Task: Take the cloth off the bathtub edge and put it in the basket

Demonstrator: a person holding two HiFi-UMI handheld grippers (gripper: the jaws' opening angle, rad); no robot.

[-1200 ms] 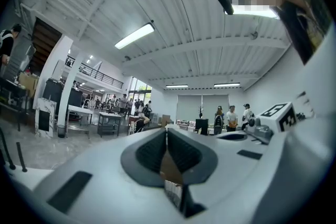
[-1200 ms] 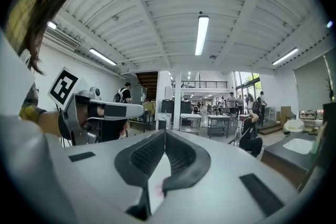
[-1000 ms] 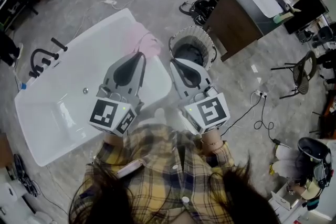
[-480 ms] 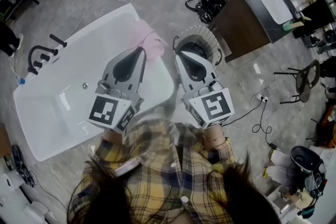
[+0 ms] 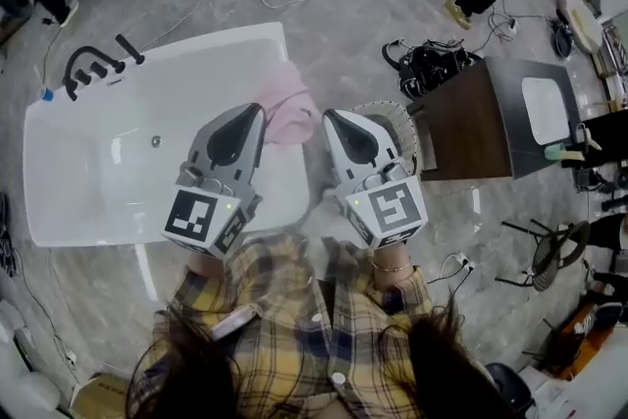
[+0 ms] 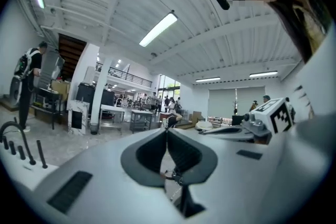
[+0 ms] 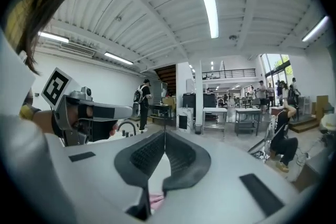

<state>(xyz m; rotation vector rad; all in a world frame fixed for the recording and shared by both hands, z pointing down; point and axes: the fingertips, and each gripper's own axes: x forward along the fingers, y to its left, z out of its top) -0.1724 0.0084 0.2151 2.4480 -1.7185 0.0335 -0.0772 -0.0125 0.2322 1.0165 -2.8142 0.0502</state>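
one crumpled pink cloth [image 5: 285, 111] drapes over the white bathtub [image 5: 98, 167] edge.

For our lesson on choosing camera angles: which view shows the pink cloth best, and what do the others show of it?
The head view: the pink cloth lies draped over the bathtub edge, mostly unobstructed. The right gripper view catches only a pink sliver below its jaws; the left gripper view shows none.

The cloth [image 5: 286, 110] lies on the bathtub's [image 5: 98, 167] right edge. The basket [image 5: 411, 134] stands on the floor [image 5: 329, 29] just right of the bathtub, near the cloth. A cabinet [image 5: 466, 128] stands right of the basket. A faucet [image 5: 90, 66] sits at the bathtub's far left corner.
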